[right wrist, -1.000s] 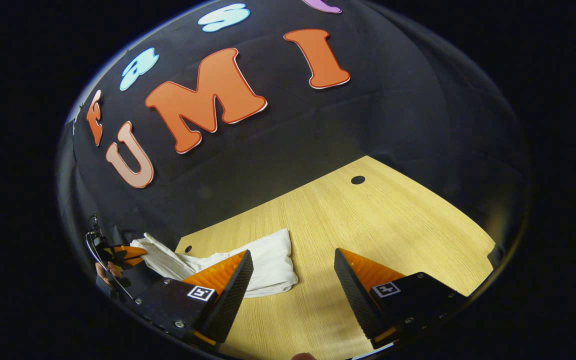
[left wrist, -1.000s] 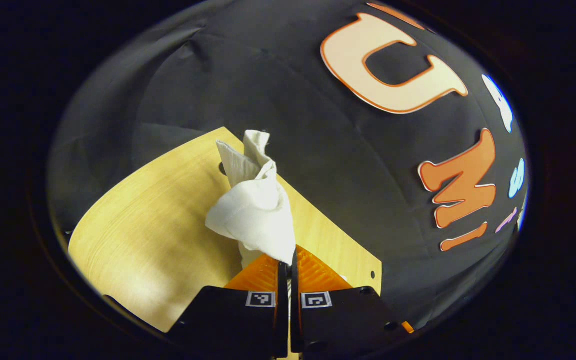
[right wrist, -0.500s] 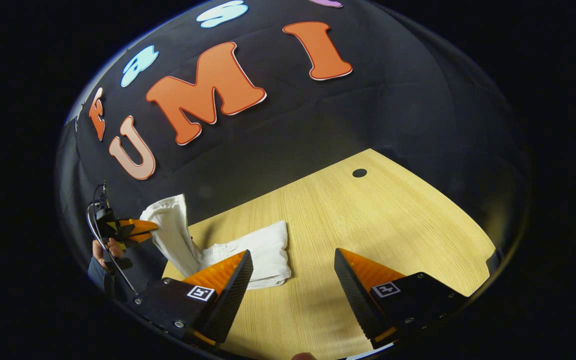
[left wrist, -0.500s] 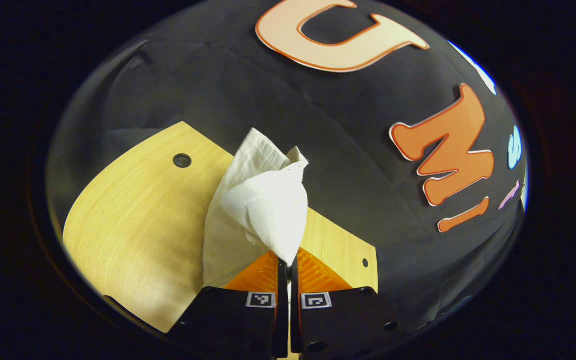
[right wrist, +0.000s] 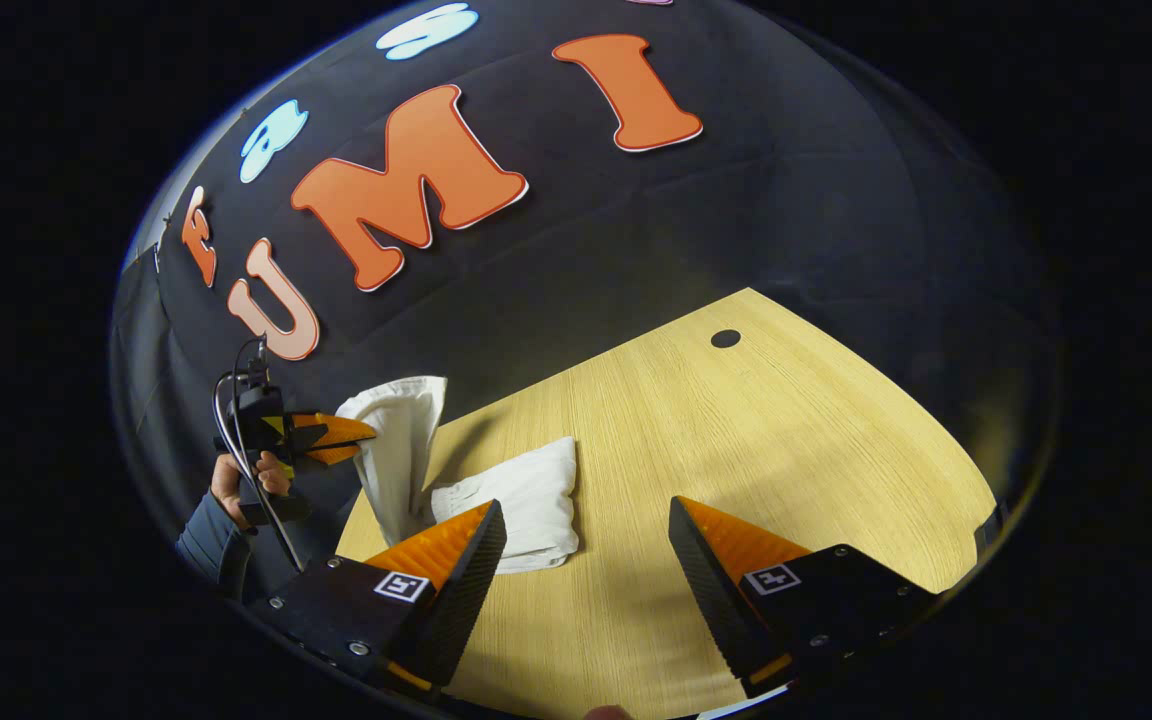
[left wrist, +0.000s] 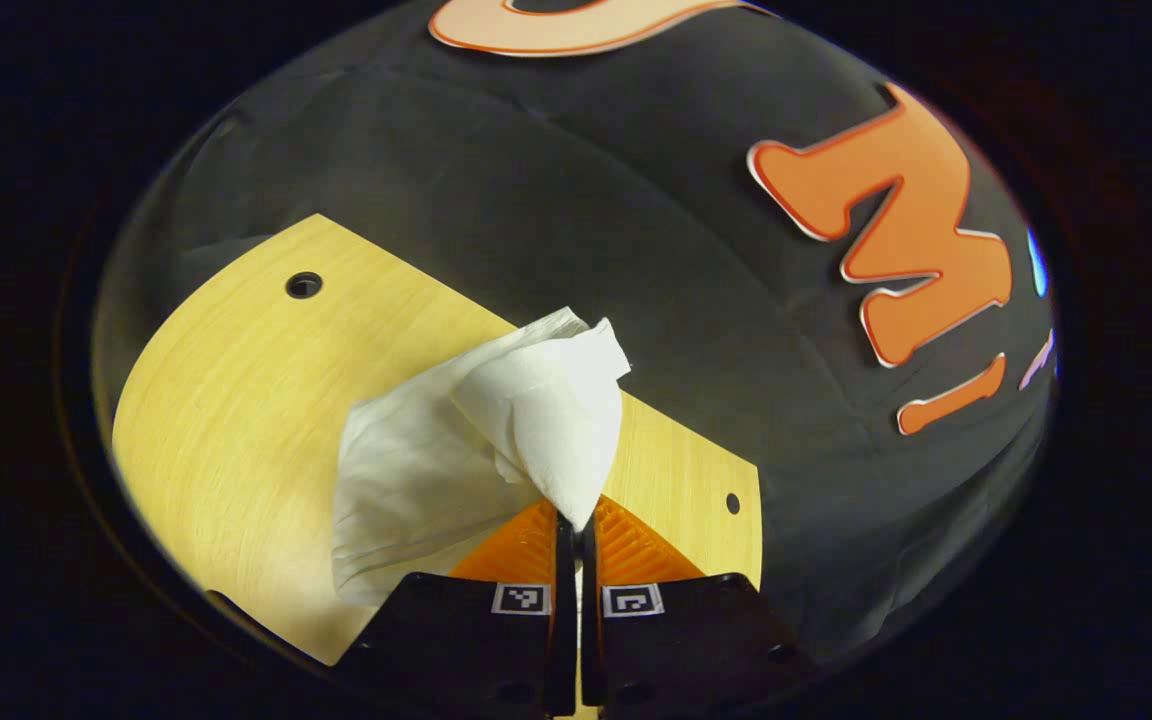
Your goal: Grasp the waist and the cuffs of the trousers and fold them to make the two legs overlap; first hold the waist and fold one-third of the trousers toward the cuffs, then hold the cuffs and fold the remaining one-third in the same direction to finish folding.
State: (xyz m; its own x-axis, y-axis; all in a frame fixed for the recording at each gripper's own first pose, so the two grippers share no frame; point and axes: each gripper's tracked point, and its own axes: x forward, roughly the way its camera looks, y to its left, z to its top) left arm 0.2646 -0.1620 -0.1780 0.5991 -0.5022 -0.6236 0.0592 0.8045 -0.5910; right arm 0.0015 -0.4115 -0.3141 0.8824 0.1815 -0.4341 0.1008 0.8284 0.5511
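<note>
Right now my left tool (left wrist: 568,520) is clamped tight on 1 end of the white trousers (left wrist: 496,420), holding that end up off the desk (left wrist: 236,400). My right tool (right wrist: 586,525) hangs above the desk with its jaws spread wide and nothing between them.

The rest of the trousers lies on the desk as a flat folded bundle near the desk's back-left corner, just beyond my right tool's left finger (right wrist: 456,560). From the right gripper view, the lifted end rises steeply from that bundle up to my left tool (right wrist: 351,438).

What worries me: only a small pinch of cloth sits in the left tool, so I judge the layers could slip out or separate mid-fold. The bundle is unpinned too, so a pull could drag it off the desk's near edge.

The trousers' long axis seems to run from the bundle toward my left tool, bending upward at the lift. Which end is the waist, I cannot tell.
</note>
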